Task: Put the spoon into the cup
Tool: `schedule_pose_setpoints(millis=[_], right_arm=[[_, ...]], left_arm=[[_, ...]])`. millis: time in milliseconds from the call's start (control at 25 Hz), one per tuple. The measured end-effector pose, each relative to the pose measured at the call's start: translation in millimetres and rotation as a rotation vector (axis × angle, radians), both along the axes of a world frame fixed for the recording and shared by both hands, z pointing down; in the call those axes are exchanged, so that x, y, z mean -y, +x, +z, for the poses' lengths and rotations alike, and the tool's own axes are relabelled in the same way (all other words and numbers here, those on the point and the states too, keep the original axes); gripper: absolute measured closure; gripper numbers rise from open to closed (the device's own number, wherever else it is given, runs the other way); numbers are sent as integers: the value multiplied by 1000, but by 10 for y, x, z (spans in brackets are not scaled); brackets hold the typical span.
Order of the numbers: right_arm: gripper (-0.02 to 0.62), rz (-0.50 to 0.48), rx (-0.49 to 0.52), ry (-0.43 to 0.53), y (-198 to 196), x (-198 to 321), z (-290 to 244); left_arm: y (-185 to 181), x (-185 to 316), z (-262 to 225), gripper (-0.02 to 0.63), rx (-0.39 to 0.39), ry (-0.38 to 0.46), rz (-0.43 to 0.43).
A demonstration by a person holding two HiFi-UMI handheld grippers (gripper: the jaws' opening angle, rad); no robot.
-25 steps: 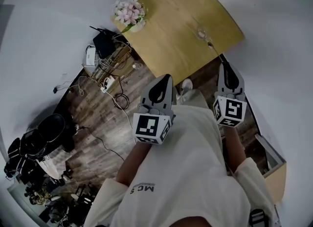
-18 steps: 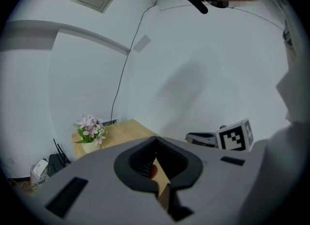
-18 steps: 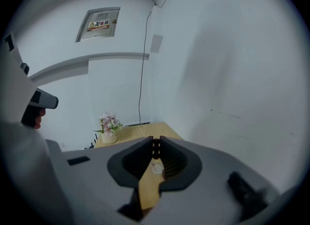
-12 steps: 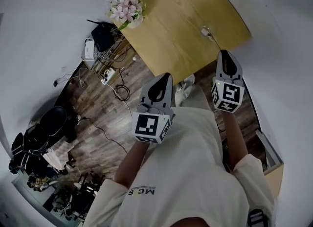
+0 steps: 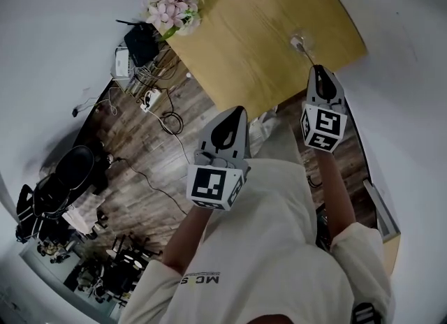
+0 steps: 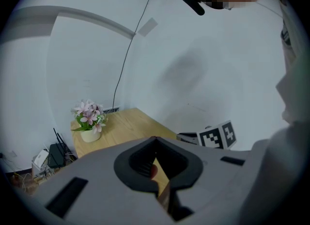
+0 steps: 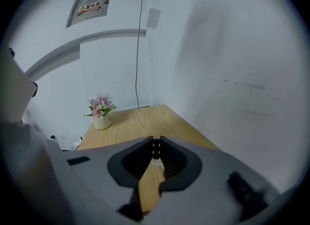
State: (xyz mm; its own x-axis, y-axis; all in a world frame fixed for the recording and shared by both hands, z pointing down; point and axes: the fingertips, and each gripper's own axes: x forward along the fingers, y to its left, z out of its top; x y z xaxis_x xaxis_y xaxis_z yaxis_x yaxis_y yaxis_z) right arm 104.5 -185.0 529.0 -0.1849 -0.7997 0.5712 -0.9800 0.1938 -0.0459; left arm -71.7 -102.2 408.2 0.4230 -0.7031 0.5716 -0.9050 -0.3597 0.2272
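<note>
A small clear cup (image 5: 298, 40) stands near the right edge of the wooden table (image 5: 244, 29). A thin spoon (image 5: 306, 53) shows beside it, and I cannot tell whether the two touch. My right gripper (image 5: 318, 68) hangs just short of the cup, over the table's near edge, with its jaws together and nothing in them. In the right gripper view the right gripper (image 7: 155, 141) points along the table top (image 7: 140, 120). My left gripper (image 5: 239, 109) is held shut and empty in front of the person's body, short of the table; the left gripper (image 6: 155, 139) faces the table.
A pot of pink flowers (image 5: 166, 14) stands at the table's far left corner and shows as flowers (image 6: 88, 117) and flowers (image 7: 100, 106). Cables and a router (image 5: 143, 43) lie on the wooden floor to the left. White walls close in behind and to the right of the table.
The right gripper has moved forward toward the cup. The table has drawn closer in the head view. The left gripper has hardly moved.
</note>
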Motion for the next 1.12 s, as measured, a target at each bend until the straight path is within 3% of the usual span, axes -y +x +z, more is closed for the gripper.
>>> schedule_pose_setpoints(millis=[520, 1120], right_arm=[[538, -12, 4, -45, -101, 231, 265], [541, -23, 4, -14, -75, 75, -42]], left_arm=[[-38, 43, 173, 595, 5, -46, -1], [1, 117, 4, 595, -20, 14, 20]])
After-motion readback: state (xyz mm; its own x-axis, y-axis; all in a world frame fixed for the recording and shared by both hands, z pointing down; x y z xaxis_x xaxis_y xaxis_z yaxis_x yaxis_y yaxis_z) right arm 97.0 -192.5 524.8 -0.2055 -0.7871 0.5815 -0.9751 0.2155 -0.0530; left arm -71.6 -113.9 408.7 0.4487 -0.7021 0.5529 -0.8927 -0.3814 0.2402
